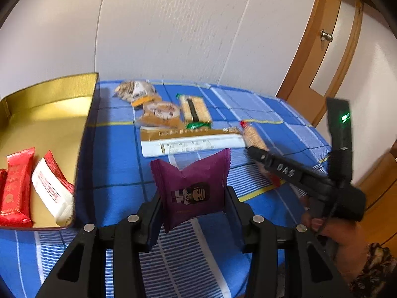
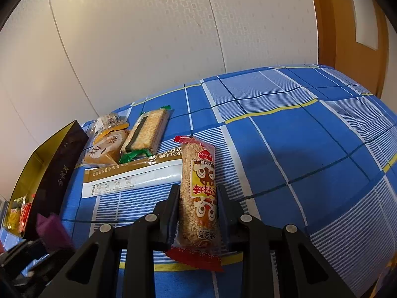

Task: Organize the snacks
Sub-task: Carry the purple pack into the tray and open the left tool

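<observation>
Snacks: two in hand, several loose on the blue checked cloth [image 2: 285,134], a few already inside the gold-lined box [image 1: 49,114].
Left tool [image 1: 192,206]: clamped on the purple packet [image 1: 191,186], one pad on each side, packet lifted clear of the cloth and puffed between the pads.
Right tool [image 2: 198,211]: pinched narrow on the rice-puff bar [image 2: 199,198], gripped across its width, red crimped ends sticking out front and back.
Box: open, at the left end of the cloth, dark outer wall toward the loose snacks; red-wrapped bars [image 1: 17,188] and a white-and-red packet [image 1: 50,191] lying in its near corner.
Loose pile: long white-and-brown pouch [image 1: 191,140] nearest the tools; behind it a green-ended sesame bar [image 1: 194,110], a round pastry pack [image 1: 161,113] and a clear-wrapped pastry [image 1: 135,92], all close together, some overlapping.
Surface: looks soft, perhaps a bed or a covered desk; cannot tell which.
Step in hand: judged as carry phase, both picks made, neither snack yet over the box.
Progress: judged roughly midway, more outside the box than in.
Next move, left: swing the purple packet leftward over the box rim, lower onto bare gold floor beside the red bars, then let go.
Next move, right: longer trip across the pile; keep the bar high enough to clear the pouch and the box wall.
Care: one tool into the box at a time, to avoid a clash above the rim.
</observation>
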